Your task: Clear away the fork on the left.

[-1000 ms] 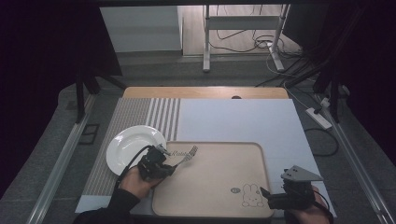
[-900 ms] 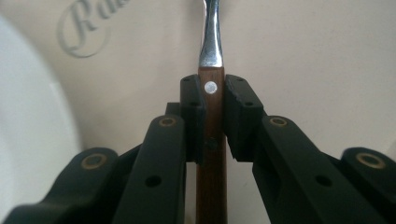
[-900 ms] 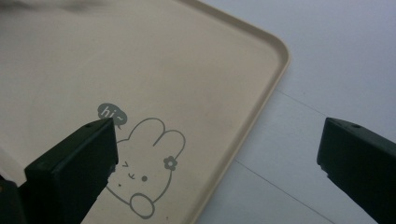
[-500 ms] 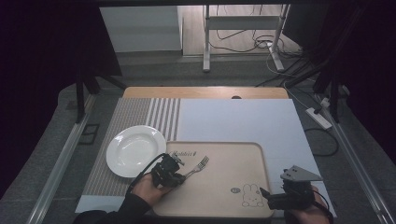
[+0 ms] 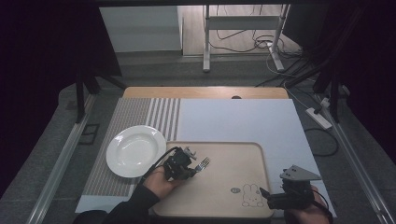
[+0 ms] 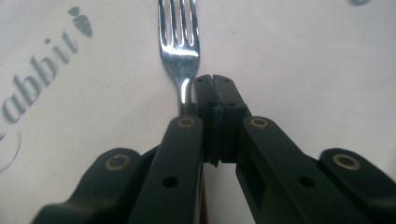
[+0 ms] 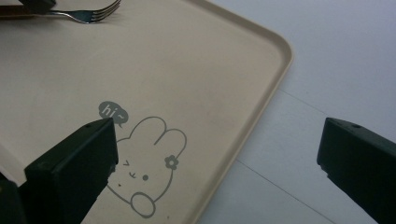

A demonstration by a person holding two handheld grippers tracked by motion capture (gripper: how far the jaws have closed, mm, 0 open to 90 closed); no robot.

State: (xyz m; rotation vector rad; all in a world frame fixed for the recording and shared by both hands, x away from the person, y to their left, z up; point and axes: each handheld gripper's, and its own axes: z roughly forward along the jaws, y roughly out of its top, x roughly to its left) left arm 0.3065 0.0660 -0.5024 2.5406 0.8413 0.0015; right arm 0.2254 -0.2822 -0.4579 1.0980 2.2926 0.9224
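Observation:
A metal fork lies on the beige tray, tines pointing away to the right. My left gripper rests low over the tray's left part. In the left gripper view its jaws have just been closing and the pads now meet with nothing between them. The fork runs along the outer side of the left finger and its handle is hidden under the jaw. My right gripper hovers open over the tray's near right corner. Its jaws stand wide apart in the right gripper view, above the rabbit drawing.
A white plate sits on the striped mat left of the tray. A pale cloth covers the table behind and right of the tray. The table's near edge lies just below both hands.
The left gripper moved right from the plate's edge onto the tray, and the fork came with it. The right gripper stayed where it was.

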